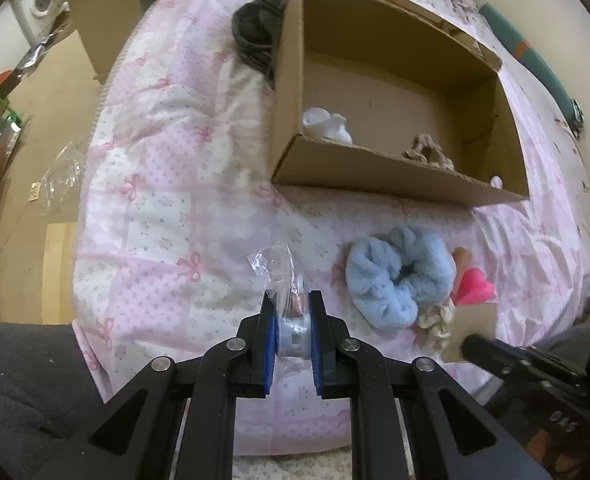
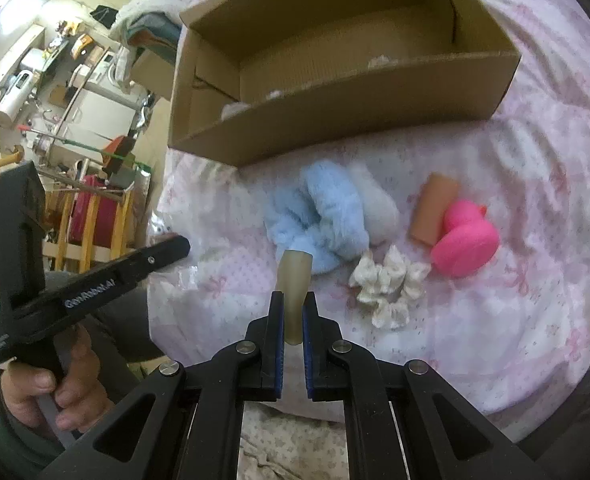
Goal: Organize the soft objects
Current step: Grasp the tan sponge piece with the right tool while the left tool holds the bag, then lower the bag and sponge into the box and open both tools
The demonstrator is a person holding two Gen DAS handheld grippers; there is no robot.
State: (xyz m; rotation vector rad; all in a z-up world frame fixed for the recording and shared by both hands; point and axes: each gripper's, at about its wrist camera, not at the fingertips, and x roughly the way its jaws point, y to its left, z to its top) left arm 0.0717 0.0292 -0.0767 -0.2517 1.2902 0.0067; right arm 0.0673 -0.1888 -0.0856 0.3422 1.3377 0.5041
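Observation:
An open cardboard box (image 1: pixel 379 172) (image 2: pixel 335 108) lies on the pink quilt, with a white soft item (image 1: pixel 327 124) and a beige scrunchie (image 1: pixel 427 152) inside. My left gripper (image 1: pixel 292 304) is shut on a clear plastic packet (image 1: pixel 289 300) holding a small item. My right gripper (image 2: pixel 293 300) is shut on a tan soft tube (image 2: pixel 294 284), held above the quilt. In front of the box lie a fluffy blue scrunchie (image 2: pixel 319 216) (image 1: pixel 395 276), a cream scrunchie (image 2: pixel 391 288), a pink rubber duck (image 2: pixel 465 240) and a brown cylinder (image 2: pixel 433 208).
A black garment (image 1: pixel 255 28) lies left of the box. The bed edge drops to a wooden floor (image 1: pixel 43 152) on the left, with a plastic bag (image 1: pixel 61 176) on it. Shelves and clutter (image 2: pixel 55 92) stand beyond the bed. The left gripper's handle (image 2: pixel 75 292) shows in the right wrist view.

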